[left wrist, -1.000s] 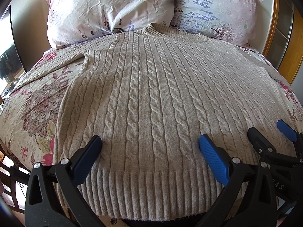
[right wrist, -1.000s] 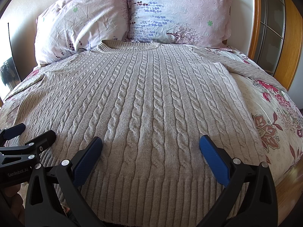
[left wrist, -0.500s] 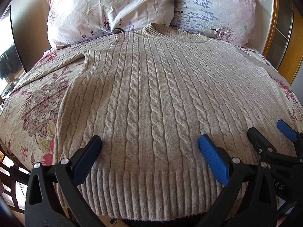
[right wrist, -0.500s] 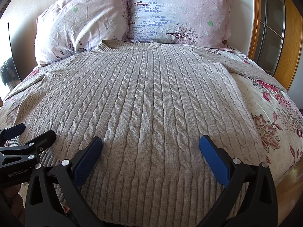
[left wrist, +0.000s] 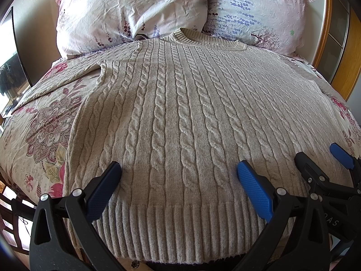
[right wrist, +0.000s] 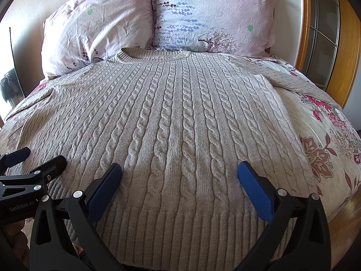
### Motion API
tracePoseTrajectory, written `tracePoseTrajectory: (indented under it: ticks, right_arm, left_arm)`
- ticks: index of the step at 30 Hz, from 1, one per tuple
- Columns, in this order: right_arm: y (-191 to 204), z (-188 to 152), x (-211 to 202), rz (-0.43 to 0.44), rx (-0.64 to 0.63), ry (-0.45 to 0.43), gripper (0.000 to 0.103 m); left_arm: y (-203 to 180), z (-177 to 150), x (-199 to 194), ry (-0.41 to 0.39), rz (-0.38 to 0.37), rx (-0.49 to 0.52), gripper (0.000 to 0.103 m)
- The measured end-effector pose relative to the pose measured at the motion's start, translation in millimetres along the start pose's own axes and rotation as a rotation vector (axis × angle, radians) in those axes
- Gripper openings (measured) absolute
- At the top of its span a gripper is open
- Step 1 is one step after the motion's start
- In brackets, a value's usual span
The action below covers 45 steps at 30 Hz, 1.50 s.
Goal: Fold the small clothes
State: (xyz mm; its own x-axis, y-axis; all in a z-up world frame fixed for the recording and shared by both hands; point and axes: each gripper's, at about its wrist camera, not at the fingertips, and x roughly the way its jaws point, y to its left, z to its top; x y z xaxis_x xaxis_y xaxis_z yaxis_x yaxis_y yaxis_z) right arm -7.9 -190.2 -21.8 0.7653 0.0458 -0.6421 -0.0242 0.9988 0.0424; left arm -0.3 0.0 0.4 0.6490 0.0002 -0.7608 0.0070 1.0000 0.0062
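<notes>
While both jaws gape, sweater hem lies flat beneath them.

Beige cable-knit sweater (floral bedspread beneath).

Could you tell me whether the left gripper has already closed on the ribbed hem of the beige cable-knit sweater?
No, the left gripper is wide open above the beige cable-knit sweater, with its blue-padded fingers spread apart over the ribbed hem.

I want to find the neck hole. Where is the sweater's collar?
The ribbed collar of the beige cable-knit sweater lies at the far end in both views, against the two pink flowery pillows at the head of the bed.
</notes>
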Motion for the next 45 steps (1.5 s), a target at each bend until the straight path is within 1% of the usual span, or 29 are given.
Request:
tracePoseTrajectory:
  ticks: [19,30,32,35,38,39,40,42,44,45]
  right_arm:
    - [1,0,0,0.0,0.0,0.001,0.102]
    - [-1,1,-1,0.005,-0.015,0.018,0.102]
    - [-2,2,0,0.02,-0.036,0.023,0.102]
    - [-5,4,0,0.072,-0.072,0.029,0.102]
    - [-10,6,-1,0.121,-0.11,0.065,0.102]
    - [-10,7,-1,0.132,-0.125,0.083,0.102]
    - [-11,10,-1,0.146,-0.136,0.103,0.102]
    - [-19,20,1,0.162,-0.123,0.122,0.102]
    - [-40,35,-1,0.128,-0.06,0.101,0.102]
    - [-55,45,-3,0.114,-0.012,0.082,0.102]
  left_arm:
    - [0,0,0,-0.001,0.0,0.0,0.101]
    - [1,4,3,0.017,-0.004,0.007,0.101]
    - [-1,4,4,0.027,-0.002,0.01,0.101]
    - [-1,8,7,0.036,-0.007,0.015,0.101]
    - [-1,10,5,0.04,-0.01,0.029,0.101]
    - [-1,12,6,0.046,-0.017,0.034,0.101]
    - [1,16,6,0.049,-0.04,0.032,0.101]
    - [9,29,7,0.038,-0.102,-0.004,0.101]
    - [21,45,6,0.013,-0.172,-0.057,0.101]
    - [26,53,5,-0.012,-0.196,-0.081,0.101]
